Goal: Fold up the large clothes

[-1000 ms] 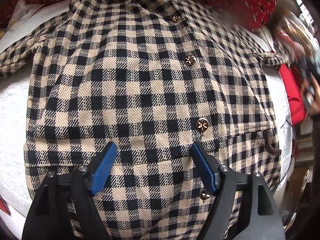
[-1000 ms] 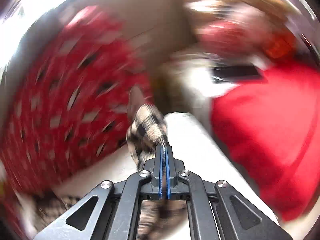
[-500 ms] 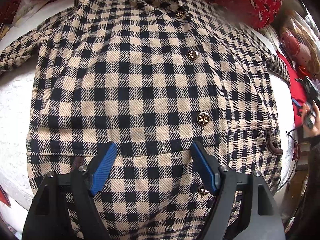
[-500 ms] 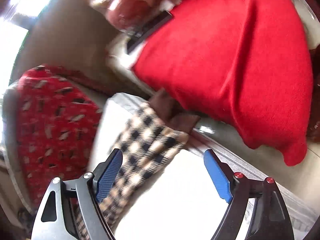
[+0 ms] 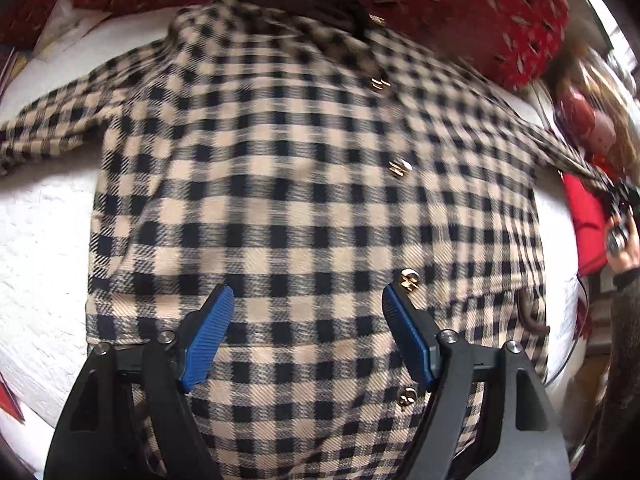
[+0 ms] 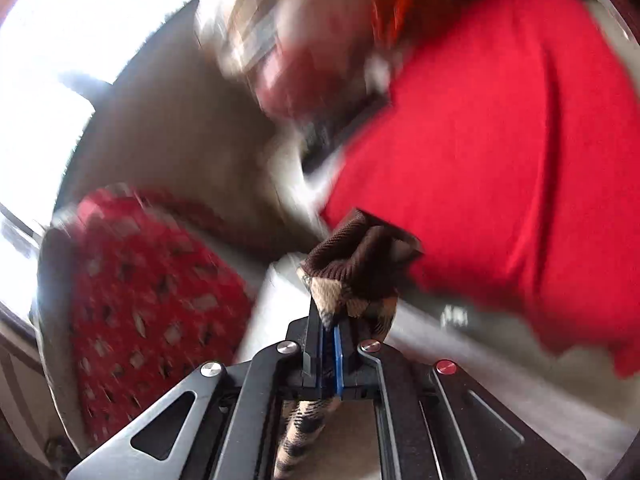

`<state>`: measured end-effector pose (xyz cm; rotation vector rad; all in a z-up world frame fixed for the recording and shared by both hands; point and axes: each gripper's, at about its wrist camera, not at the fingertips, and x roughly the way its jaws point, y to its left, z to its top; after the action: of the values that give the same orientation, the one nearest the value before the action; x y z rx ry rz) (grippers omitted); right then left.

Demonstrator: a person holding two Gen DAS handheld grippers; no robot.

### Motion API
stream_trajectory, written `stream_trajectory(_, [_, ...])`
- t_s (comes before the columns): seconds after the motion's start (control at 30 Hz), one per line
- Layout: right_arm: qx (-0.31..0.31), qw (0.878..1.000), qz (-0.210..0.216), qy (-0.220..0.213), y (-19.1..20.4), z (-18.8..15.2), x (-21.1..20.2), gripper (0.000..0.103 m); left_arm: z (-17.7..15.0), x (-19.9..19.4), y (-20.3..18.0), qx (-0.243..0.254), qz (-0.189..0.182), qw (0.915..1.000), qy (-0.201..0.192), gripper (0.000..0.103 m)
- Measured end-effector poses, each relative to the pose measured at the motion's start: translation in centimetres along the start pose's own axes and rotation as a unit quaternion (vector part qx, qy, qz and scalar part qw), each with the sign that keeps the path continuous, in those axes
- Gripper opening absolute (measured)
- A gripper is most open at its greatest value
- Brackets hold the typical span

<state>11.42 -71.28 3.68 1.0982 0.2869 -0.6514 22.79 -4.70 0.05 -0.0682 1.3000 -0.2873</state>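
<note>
A beige and black checked shirt (image 5: pixel 304 200) with gold buttons lies spread front-up on a white textured surface (image 5: pixel 40 248). My left gripper (image 5: pixel 308 336) is open and hovers over the shirt's lower front, holding nothing. Its blue pads (image 5: pixel 208 340) stand wide apart. In the right wrist view my right gripper (image 6: pixel 330 328) is shut on the shirt's sleeve end (image 6: pixel 352 276), which has a brown ribbed cuff and stands up from the jaws. The right sleeve stretches out to the far right in the left wrist view (image 5: pixel 568 152), where the right gripper shows (image 5: pixel 620 216).
A red patterned cushion (image 5: pixel 440 4) lies behind the shirt's collar and also shows in the right wrist view (image 6: pixel 152 300). A red cloth (image 6: pixel 500 152) lies beyond the right edge. Blurred clutter (image 5: pixel 588 112) sits at the far right.
My right gripper, open over the sleeve half a second ago, has shut on the sleeve cuff and lifted it. My left gripper has drawn back slightly over the shirt, still open.
</note>
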Motion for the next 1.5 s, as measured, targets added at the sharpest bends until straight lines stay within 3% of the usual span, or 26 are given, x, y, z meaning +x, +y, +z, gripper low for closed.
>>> stream_trajectory(0.1, [-0.026, 0.999, -0.023, 0.024, 1.5, 0.2, -0.6, 0.003, 0.2, 1.6, 1.9, -0.019, -0.015, 0.9993, 0.027, 0.076])
stream_trajectory(0.23, [-0.087, 0.995, 0.013, 0.052, 5.5, -1.9, -1.9, 0.004, 0.5, 1.6, 2.2, 0.002, -0.011, 0.9997, 0.022, 0.076])
stream_trajectory(0.4, [-0.164, 0.976, 0.069, 0.124, 12.7, -8.1, -2.0, 0.008, 0.6, 1.0, 2.9, -0.005, -0.042, 0.9987, 0.029, 0.076])
stream_trajectory(0.63, [-0.278, 0.926, 0.134, 0.215, 21.9, -21.1, -2.7, 0.008, 0.1, -1.7, 6.1, -0.013, -0.075, 0.9969, 0.023, 0.076])
stream_trajectory(0.77, [-0.343, 0.888, 0.153, 0.265, 25.0, -28.9, -3.6, 0.008, -1.3, -3.3, 7.6, -0.022, -0.085, 0.996, 0.011, 0.076])
stream_trajectory(1.0, [-0.423, 0.825, 0.165, 0.337, 26.0, -39.9, -6.1, 0.008, -1.5, -5.0, 9.0, -0.039, -0.095, 0.9947, -0.007, 0.076])
stream_trajectory(1.13, [-0.438, 0.8, 0.168, 0.375, 24.7, -44.6, -7.5, 0.009, -1.4, -5.5, 9.5, -0.046, -0.095, 0.9943, -0.011, 0.076])
stream_trajectory(1.27, [-0.446, 0.773, 0.151, 0.425, 21.5, -48.9, -8.1, 0.017, -1.1, -5.8, 9.1, -0.044, -0.101, 0.9939, -0.007, 0.076])
stream_trajectory(1.33, [-0.44, 0.763, 0.14, 0.452, 19.9, -50.1, -8.4, 0.03, -0.8, -5.5, 8.3, -0.039, -0.109, 0.9932, 0.002, 0.076])
stream_trajectory(1.4, [-0.422, 0.76, 0.141, 0.475, 18.2, -50.2, -9.1, 0.036, -0.4, -4.9, 7.2, -0.034, -0.119, 0.9922, 0.011, 0.076])
stream_trajectory(1.5, [-0.392, 0.774, 0.163, 0.47, 15.9, -48.2, -10.5, 0.042, 0.4, -3.3, 5.3, -0.035, -0.143, 0.9886, 0.032, 0.076])
